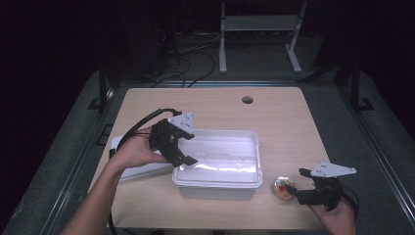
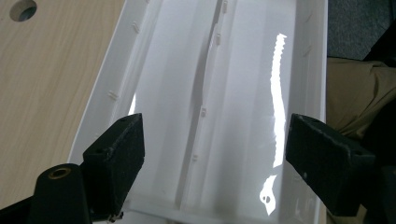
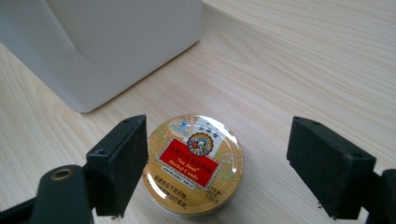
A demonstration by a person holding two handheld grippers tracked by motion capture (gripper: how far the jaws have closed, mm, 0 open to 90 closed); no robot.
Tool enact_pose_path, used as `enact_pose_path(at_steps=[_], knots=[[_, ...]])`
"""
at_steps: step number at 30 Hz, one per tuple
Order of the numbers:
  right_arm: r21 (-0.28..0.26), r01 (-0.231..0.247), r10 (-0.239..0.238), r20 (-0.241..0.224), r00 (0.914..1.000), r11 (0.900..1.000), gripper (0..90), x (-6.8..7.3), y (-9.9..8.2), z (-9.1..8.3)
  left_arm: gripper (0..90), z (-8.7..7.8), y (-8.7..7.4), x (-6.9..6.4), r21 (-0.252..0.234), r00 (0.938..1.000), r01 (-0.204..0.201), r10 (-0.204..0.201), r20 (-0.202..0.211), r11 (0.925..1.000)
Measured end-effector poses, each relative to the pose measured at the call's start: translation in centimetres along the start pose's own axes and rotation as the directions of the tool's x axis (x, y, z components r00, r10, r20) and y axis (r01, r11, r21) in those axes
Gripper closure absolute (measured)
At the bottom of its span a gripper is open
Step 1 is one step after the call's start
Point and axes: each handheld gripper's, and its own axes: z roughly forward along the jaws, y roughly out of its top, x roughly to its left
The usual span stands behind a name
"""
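Fingers (image 3: 119,170) astride candy tin (image 3: 192,164)

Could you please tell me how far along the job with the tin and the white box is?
Done: the box stands open, and what looks like its lid lies at its left. In hand: the right gripper is open around the tin, which sits on the table beside the box, not gripped; the left gripper hangs open over the box. Left, probably: grip the tin and put it inside.

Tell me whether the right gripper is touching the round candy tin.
Cannot tell. In the right gripper view the right gripper stands open around the candy tin; its left pad overlaps the tin's edge, hiding any gap.
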Motion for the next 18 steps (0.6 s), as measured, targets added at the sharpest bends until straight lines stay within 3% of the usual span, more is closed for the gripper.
enact_pose_path(at_steps=[18], knots=[[-0.001, -0.002, 0.002, -0.004, 1.0000, 1.0000, 20.0, 0.0, 0.0, 0.0, 23.0, 2.9, 1.9, 0.9, 0.053, 0.9985, -0.028, 0.025, 0.049, 0.9982]])
